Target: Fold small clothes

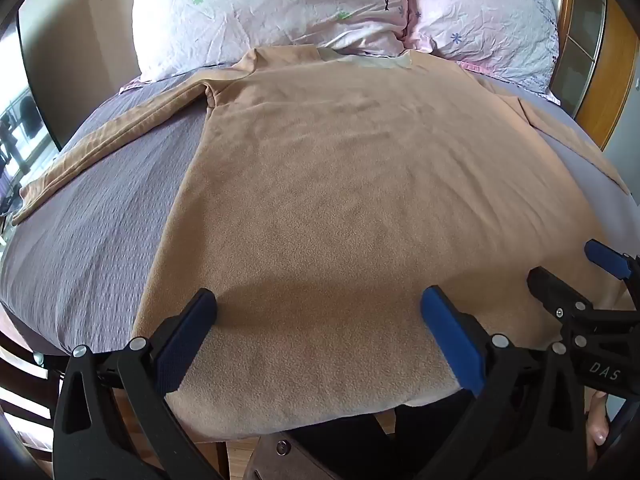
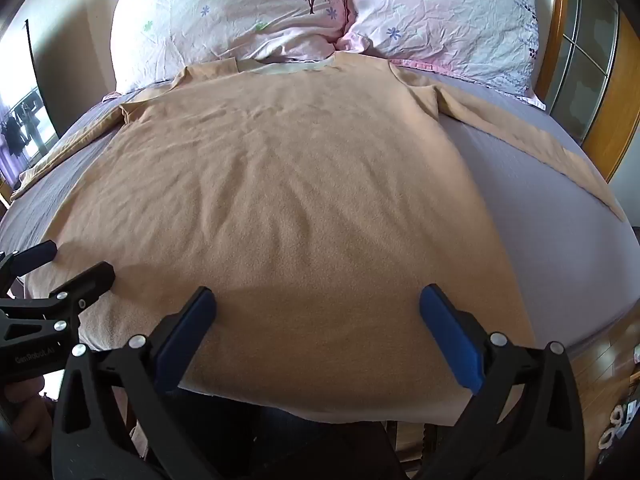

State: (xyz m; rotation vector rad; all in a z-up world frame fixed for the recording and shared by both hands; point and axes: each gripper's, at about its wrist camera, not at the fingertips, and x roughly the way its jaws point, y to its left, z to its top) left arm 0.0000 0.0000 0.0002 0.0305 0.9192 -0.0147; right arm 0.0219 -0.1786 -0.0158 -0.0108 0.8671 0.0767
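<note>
A tan long-sleeved fleece top [image 1: 340, 184] lies flat on the bed, collar toward the pillows, both sleeves spread out to the sides; it also fills the right wrist view [image 2: 288, 200]. My left gripper [image 1: 318, 304] is open, its blue pads hovering over the hem near the bottom left part. My right gripper [image 2: 318, 304] is open over the hem's right part. The right gripper also shows at the right edge of the left wrist view [image 1: 568, 268], and the left gripper at the left edge of the right wrist view [image 2: 68, 264]. Neither holds cloth.
The bed has a grey-purple cover [image 1: 88, 216]. Two floral pillows [image 1: 256, 12] [image 2: 444, 16] lie at the head by a wooden headboard [image 2: 560, 40]. The hem hangs slightly over the bed's near edge; wooden floor [image 2: 600, 364] lies beyond it.
</note>
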